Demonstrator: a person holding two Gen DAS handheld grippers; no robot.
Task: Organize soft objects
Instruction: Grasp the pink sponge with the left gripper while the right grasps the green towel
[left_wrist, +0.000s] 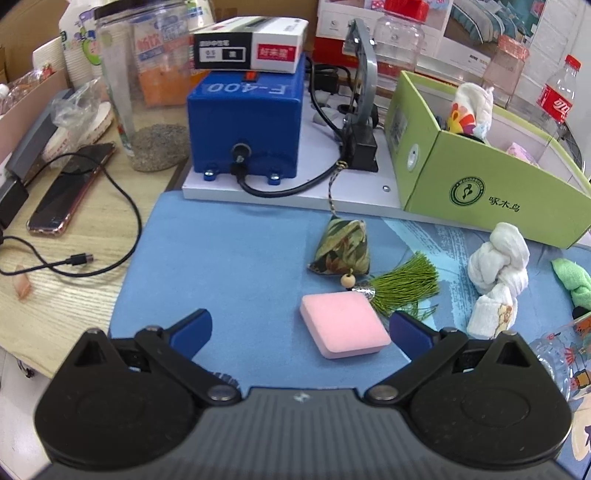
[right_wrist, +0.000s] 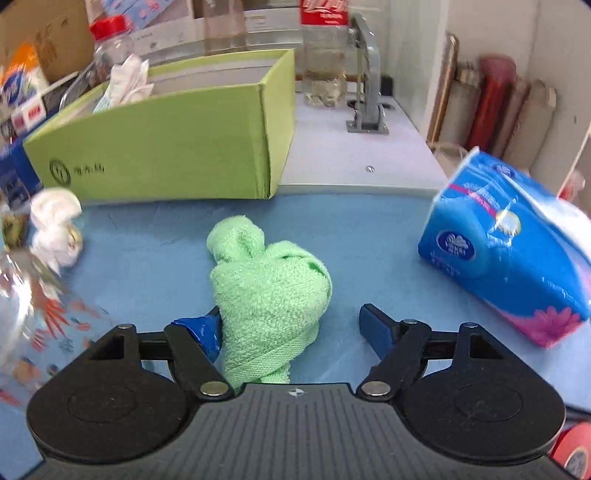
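On the blue mat (right_wrist: 369, 229), toward its right side and in front of the green box (right_wrist: 166, 147), the knotted green towel (right_wrist: 269, 284) lies between the spread jaws of the right gripper (right_wrist: 288, 328); the left pad touches it, the right pad stands clear. Judged light, soft and compressible: pinch across the thick middle knot, not the loose tail. The left gripper (left_wrist: 301, 332) is also spread wide, bracketing the pink sponge (left_wrist: 343, 323) near the mat's front edge; nothing is grasped.

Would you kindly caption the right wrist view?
Open right gripper straddling a knotted green towel before the green box.
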